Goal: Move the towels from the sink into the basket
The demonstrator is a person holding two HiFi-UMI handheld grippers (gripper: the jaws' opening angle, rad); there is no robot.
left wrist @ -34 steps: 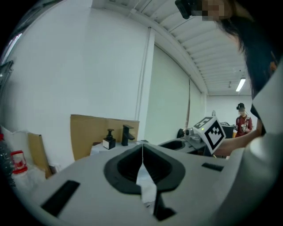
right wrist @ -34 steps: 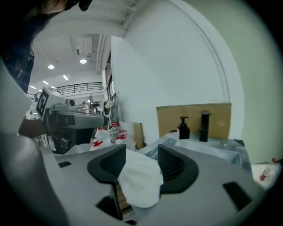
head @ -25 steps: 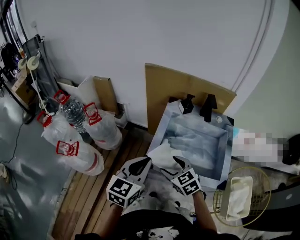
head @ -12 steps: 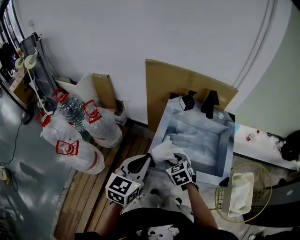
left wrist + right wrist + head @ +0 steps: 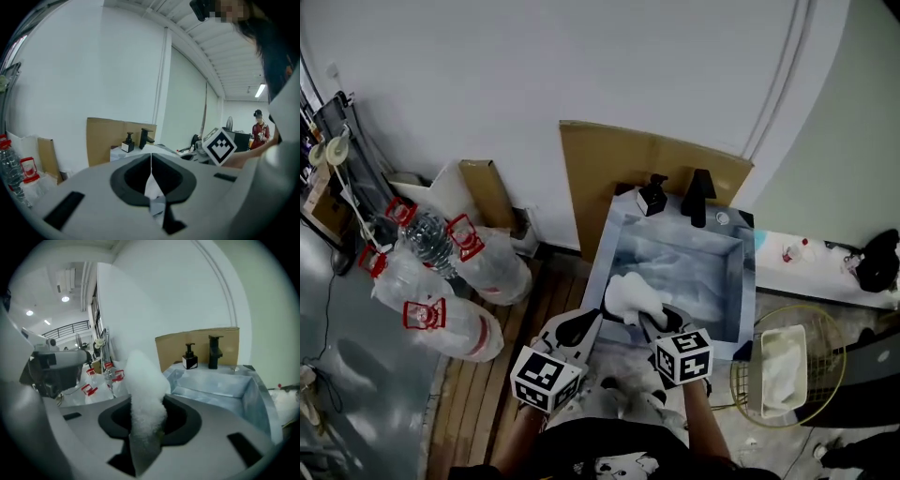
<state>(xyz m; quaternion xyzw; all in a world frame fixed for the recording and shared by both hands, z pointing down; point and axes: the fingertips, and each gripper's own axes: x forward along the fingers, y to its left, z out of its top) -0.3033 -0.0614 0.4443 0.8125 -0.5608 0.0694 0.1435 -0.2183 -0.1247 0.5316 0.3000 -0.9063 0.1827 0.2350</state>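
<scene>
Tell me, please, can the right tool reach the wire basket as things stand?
Probably yes: the right tool, closing on a white towel, has the wire basket open-topped just to its right, nothing visibly between.

Towel: we see white fluffy cloth towel (image 5: 633,295)
Sink: grey metal sink (image 5: 694,267), dull
Far: brown cardboard panel (image 5: 600,164), matt

Dim, even light, fisheye edges (vignetted)

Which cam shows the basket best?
Head view: the wire basket sits nearly whole at lower right, beside the sink, with a white cloth lying in it. Left gripper view does not show it. Right gripper view shows the sink, but no basket can be made out there.
</scene>
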